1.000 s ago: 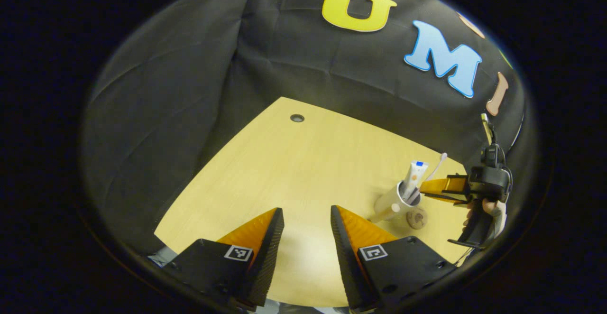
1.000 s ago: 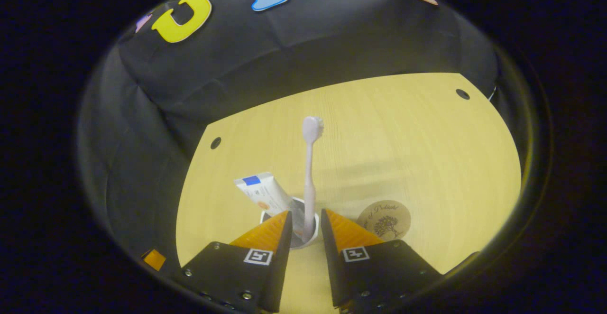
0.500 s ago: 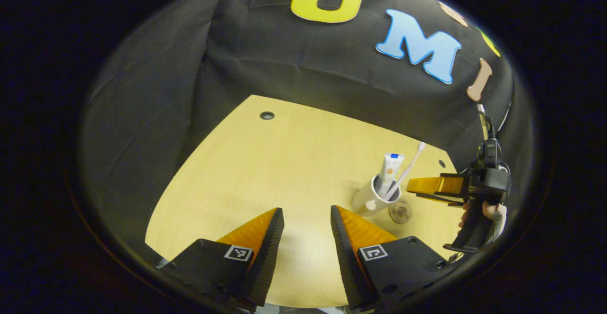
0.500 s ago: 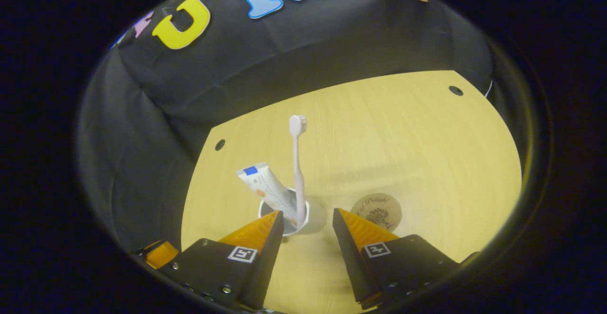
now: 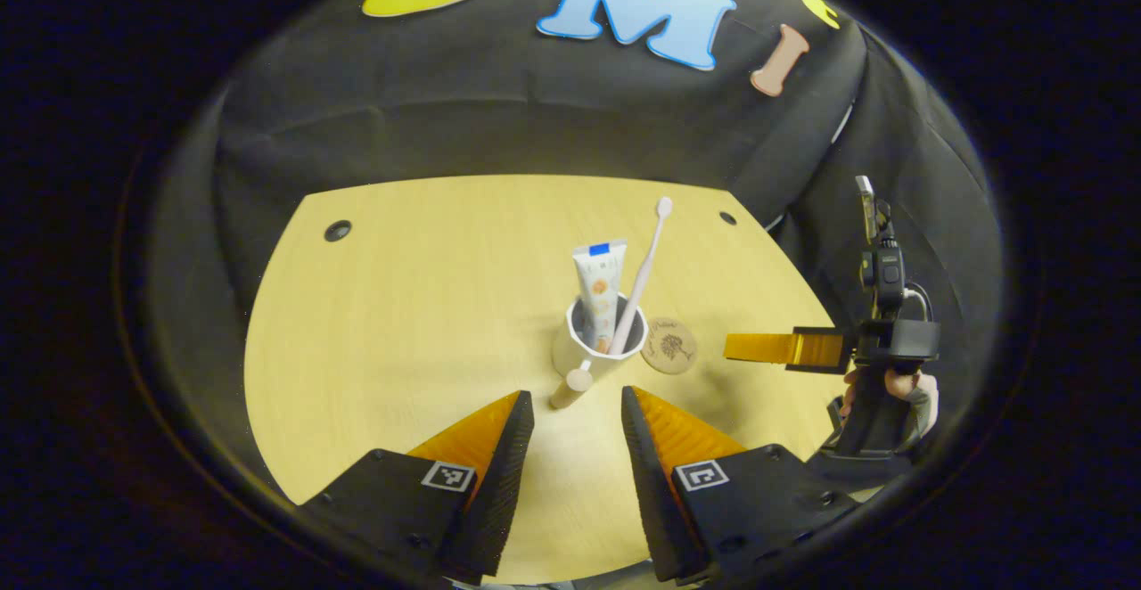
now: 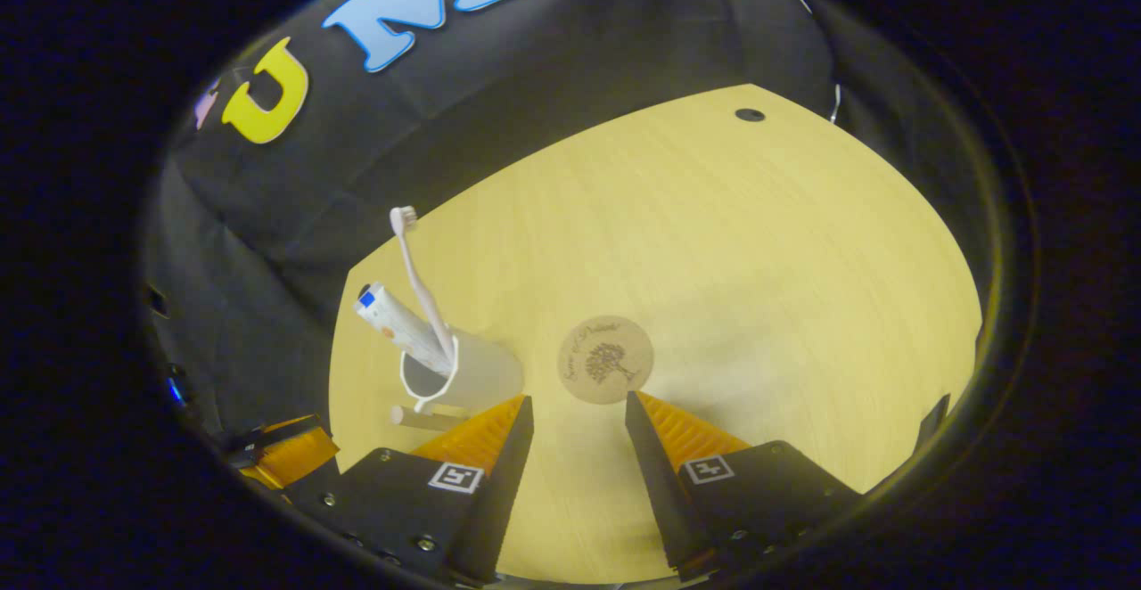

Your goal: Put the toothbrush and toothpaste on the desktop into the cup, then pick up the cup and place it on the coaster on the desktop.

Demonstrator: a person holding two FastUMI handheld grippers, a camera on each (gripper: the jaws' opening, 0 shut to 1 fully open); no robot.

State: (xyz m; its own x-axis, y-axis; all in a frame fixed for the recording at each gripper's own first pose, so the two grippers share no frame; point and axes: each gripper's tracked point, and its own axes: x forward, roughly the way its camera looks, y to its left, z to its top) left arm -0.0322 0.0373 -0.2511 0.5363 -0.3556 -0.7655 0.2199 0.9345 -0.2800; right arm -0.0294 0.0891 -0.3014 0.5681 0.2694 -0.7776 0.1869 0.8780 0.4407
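While beside coaster, cup holds toothbrush, toothpaste

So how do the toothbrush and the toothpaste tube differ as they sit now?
The toothbrush is a thin stick that rises higher above the cup; the toothpaste tube is broad, flat and shorter. The toothbrush is plain and pale; the toothpaste tube is white with printed markings and a blue patch at its top. Both stand in the cup, leaning on its rim, beside the coaster.

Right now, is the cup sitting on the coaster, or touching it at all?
Apart. In the right gripper view, bare desk shows between the cup and the coaster, which lies beside it.
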